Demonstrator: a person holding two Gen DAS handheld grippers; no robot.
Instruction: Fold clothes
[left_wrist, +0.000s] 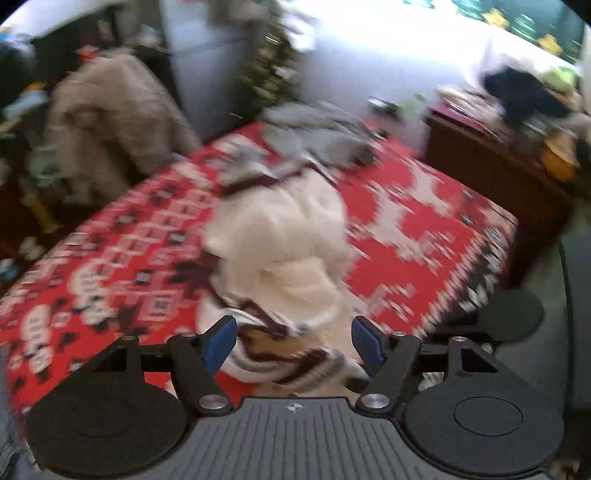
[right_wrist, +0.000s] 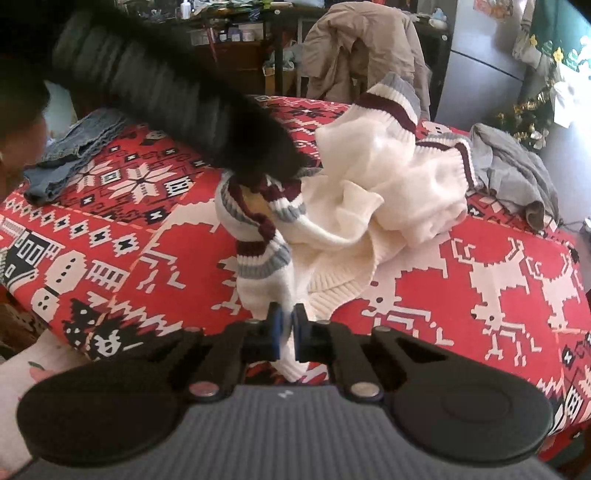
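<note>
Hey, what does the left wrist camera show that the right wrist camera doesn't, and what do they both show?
Only the left wrist view shows the left gripper, its blue pads open on either side of the white knitted sweater with maroon and grey stripes, and a dark wooden side table.

Only the right wrist view shows the right gripper shut on the sweater's white fabric, a folded blue denim garment and a black ribbed sleeve.

Both show the sweater, the red patterned cloth, a crumpled grey garment and a beige coat.
</note>
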